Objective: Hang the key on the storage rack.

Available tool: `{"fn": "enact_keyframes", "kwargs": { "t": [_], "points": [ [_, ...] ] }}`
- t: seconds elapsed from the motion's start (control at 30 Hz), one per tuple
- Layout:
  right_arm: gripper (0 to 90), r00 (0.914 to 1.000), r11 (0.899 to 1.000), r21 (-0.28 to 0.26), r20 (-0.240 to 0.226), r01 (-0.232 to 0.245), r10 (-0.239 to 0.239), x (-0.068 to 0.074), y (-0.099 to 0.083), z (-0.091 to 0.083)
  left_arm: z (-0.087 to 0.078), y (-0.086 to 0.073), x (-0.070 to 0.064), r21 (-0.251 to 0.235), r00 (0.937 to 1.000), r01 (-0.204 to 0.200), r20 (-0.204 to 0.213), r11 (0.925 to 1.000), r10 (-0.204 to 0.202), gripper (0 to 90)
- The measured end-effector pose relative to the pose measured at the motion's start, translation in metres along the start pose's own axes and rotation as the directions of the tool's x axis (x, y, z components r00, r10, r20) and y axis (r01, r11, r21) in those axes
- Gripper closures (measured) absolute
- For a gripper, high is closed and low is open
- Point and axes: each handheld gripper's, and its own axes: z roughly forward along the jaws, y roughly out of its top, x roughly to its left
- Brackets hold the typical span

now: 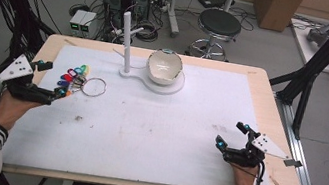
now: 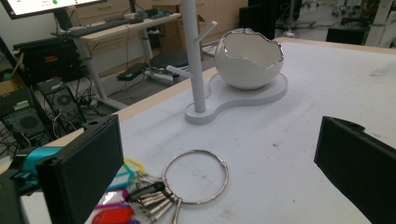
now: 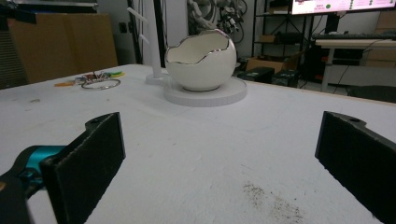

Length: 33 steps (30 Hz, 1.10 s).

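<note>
Both claws sat apart and empty: the left claw (image 1: 55,83) just beside the keys (image 1: 73,80), the right claw (image 1: 231,135) resting on the counter (image 1: 157,122).

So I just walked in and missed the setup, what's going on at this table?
A person sits at a white-covered table with a two-jaw gripper in each hand. Nothing is held: both grippers are open. The left gripper sits right by a key ring with coloured tags, its jaws standing either side of the bunch in the left gripper view. The right gripper rests near the table's right front, away from everything. At the far side stand a white peg stand and an eggshell-shaped bowl on a shared base.
</note>
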Motion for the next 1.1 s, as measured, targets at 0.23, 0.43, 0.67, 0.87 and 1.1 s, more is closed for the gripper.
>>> {"fn": "enact_keyframes", "kwargs": {
  "t": [0.23,0.43,0.67,0.87,1.1],
  "points": [
    [1.0,1.0000,1.000,0.002,0.000,-0.001,0.001,0.001,0.000,0.000,0.018,0.026,0.016,0.050,0.9980,-0.051,0.040,0.9974,0.049,1.7],
    [1.0,1.0000,1.000,0.000,-0.001,0.005,-0.005,0.001,0.000,0.000,0.032,0.041,0.025,0.123,0.9929,-0.102,0.074,0.9872,0.093,1.7],
    [1.0,1.0000,1.000,0.001,-0.002,0.000,0.000,0.001,0.000,0.000,0.049,0.045,0.029,0.199,0.9850,-0.151,0.113,0.9683,0.131,1.7],
    [1.0,1.0000,1.000,0.001,-0.001,0.000,0.000,0.001,0.000,0.000,0.067,0.042,0.031,0.255,0.9747,-0.189,0.165,0.9481,0.150,1.7],
    [1.0,1.0000,1.000,0.001,0.000,0.004,-0.004,0.001,0.000,0.000,0.077,0.032,0.031,0.334,0.9661,-0.230,0.192,0.9139,0.173,1.7]
  ]
}}
